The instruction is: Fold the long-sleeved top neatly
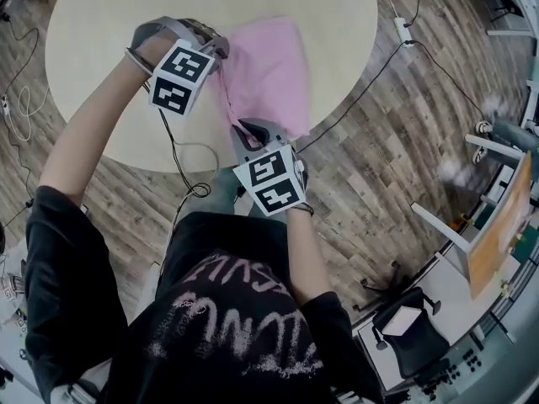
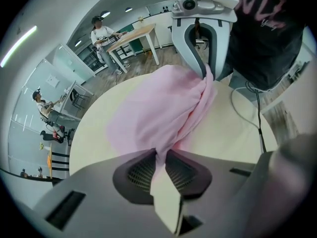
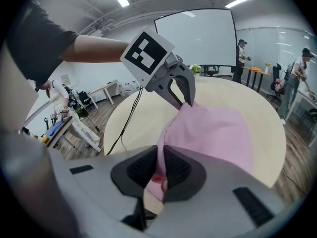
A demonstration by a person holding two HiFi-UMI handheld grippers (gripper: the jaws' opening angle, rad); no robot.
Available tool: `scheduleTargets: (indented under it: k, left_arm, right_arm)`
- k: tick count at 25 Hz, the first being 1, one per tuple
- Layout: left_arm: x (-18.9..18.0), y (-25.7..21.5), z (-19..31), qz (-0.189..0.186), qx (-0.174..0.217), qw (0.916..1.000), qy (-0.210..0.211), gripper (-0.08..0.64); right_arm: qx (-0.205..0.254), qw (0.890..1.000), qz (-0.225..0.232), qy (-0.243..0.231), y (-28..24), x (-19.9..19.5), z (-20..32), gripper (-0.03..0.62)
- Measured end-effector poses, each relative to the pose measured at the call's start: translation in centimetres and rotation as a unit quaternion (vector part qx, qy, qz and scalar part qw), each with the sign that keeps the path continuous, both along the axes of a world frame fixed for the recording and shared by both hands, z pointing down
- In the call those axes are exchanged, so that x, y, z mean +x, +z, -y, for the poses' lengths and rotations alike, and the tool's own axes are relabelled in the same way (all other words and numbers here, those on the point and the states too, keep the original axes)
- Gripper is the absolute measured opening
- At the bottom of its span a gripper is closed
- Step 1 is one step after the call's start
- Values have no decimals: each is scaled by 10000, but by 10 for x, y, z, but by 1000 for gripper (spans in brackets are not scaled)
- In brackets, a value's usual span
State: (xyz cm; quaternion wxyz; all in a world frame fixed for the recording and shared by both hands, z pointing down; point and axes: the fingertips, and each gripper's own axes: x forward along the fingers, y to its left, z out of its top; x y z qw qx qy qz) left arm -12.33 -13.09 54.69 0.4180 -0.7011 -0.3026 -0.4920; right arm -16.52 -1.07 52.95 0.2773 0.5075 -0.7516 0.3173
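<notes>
A round, pale desk [image 1: 93,82] stands on a wood-plank floor [image 1: 379,167] in a bright office, with a big projection screen [image 3: 198,36] on the far wall. Other people are working at a wooden table [image 2: 133,33] in the background.

The pink long-sleeved top [image 1: 268,74] is gathered into a loose bundle over the near right part of the desk, strung between the two grippers. From here I can't tell whether its lower folds rest on the desk.

The left gripper [image 2: 159,155] has its jaws nearly together, pinching a thin twist of the pink cloth, and the fabric fans out from there toward the other gripper. The right gripper [image 3: 159,157] has its jaws narrow too, clamped on an edge of the top, with a little of the cloth poking through behind the pads. It sits at the desk's near rim, closer to the person than the left one.

Each gripper carries a white cube with black square markers [image 1: 181,76]. A black cable [image 1: 181,162] trails off the desk edge toward the person, who stands over it all in a black printed T-shirt [image 1: 227,326].
</notes>
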Motion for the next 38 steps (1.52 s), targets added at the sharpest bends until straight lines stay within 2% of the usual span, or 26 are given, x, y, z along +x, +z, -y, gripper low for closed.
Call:
scheduleTargets:
  k: [8, 13, 18, 21, 30, 34, 38]
  left_arm:
    - [-9, 22, 3, 135, -120, 9998, -66, 69]
    - [-13, 31, 7, 143, -275, 9993, -188, 71]
    - [-18, 33, 12, 94, -300, 9990, -313, 71]
    - [-23, 29, 16, 30, -255, 9985, -480, 72]
    - [-32, 5, 28, -414, -114, 9902, -1327, 74]
    - [-35, -20, 24, -787, -297, 9806, -1773, 72]
    - [-33, -40, 19, -1076, -276, 9723, -2056, 58]
  right_arm:
    - [-331, 9989, 206, -272, 27, -13, 2, 46]
    - [-622, 9958, 369, -570, 42, -24, 2, 93]
    - [-653, 9941, 377, -777, 44, -33, 3, 138]
    - [-618, 9941, 374, -808, 40, -37, 1, 140]
    - [-363, 9951, 267, -879, 23, -42, 0, 141]
    - [-248, 9960, 306, -804, 6, -44, -5, 137]
    - [-86, 9964, 250, -808, -6, -39, -8, 133]
